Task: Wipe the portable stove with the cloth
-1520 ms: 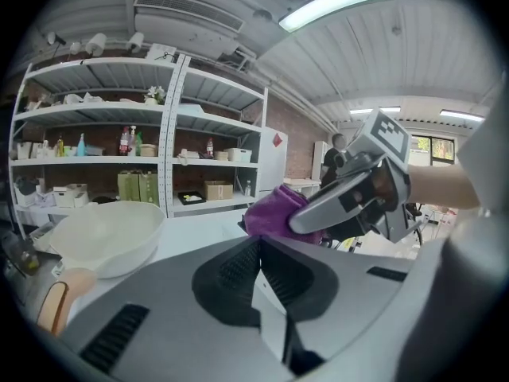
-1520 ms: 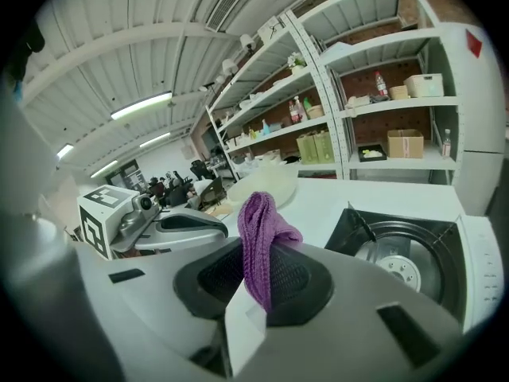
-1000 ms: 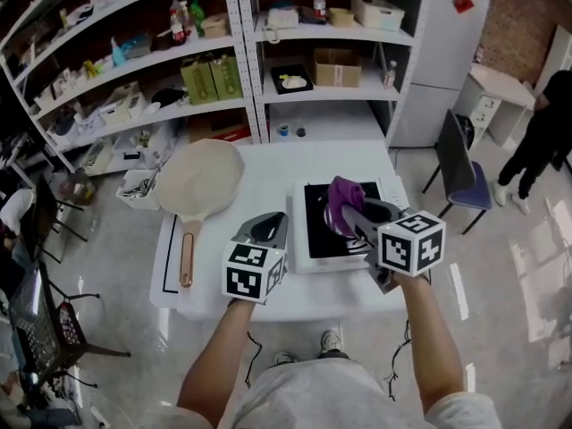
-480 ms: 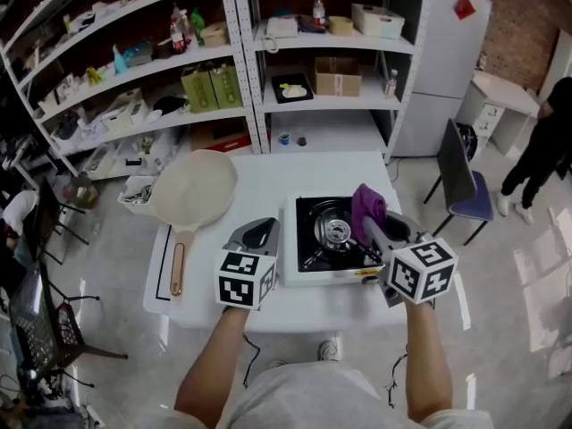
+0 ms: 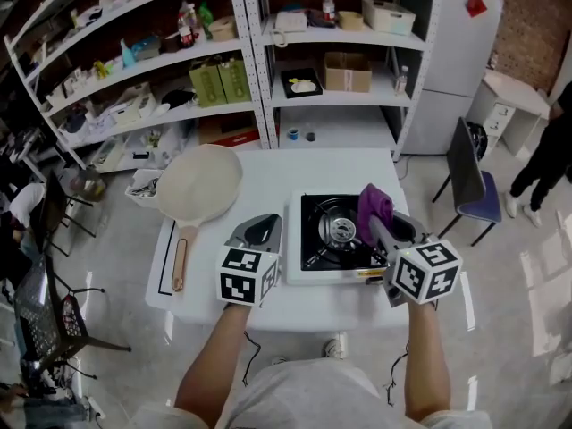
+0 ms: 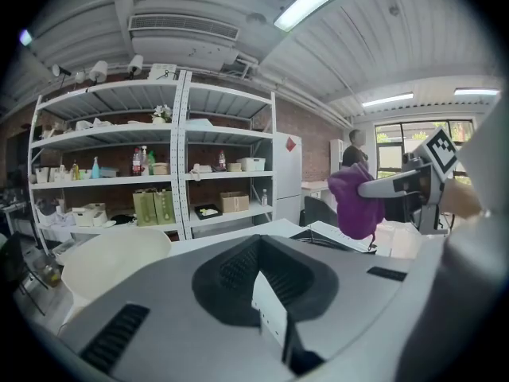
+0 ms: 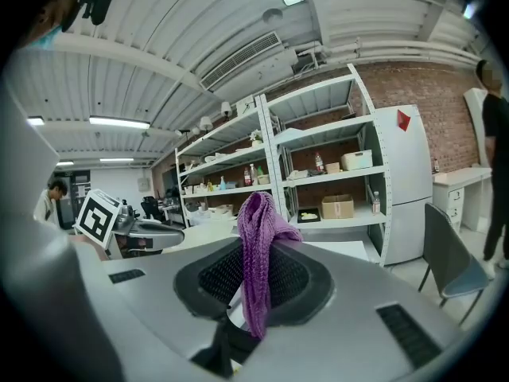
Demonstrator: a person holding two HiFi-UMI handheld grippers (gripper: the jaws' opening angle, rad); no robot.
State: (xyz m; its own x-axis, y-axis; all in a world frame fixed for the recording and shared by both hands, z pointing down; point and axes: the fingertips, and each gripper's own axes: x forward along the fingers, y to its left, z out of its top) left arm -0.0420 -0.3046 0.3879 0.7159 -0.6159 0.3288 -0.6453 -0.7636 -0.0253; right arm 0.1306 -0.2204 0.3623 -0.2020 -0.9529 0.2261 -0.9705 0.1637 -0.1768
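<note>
Right gripper: jaws were clamped on purple cloth, above right side of portable stove | Left gripper: jaws were together, empty, just left of stove.

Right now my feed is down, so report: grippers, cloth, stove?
Left gripper shut, empty, beside stove. Right gripper shut on cloth, over stove's right side; contact unclear. Pan off left, apart from stove.

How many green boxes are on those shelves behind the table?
2. One green box stands beside a second green box on the left shelving unit's middle shelf. Others could be hidden in the clutter.
</note>
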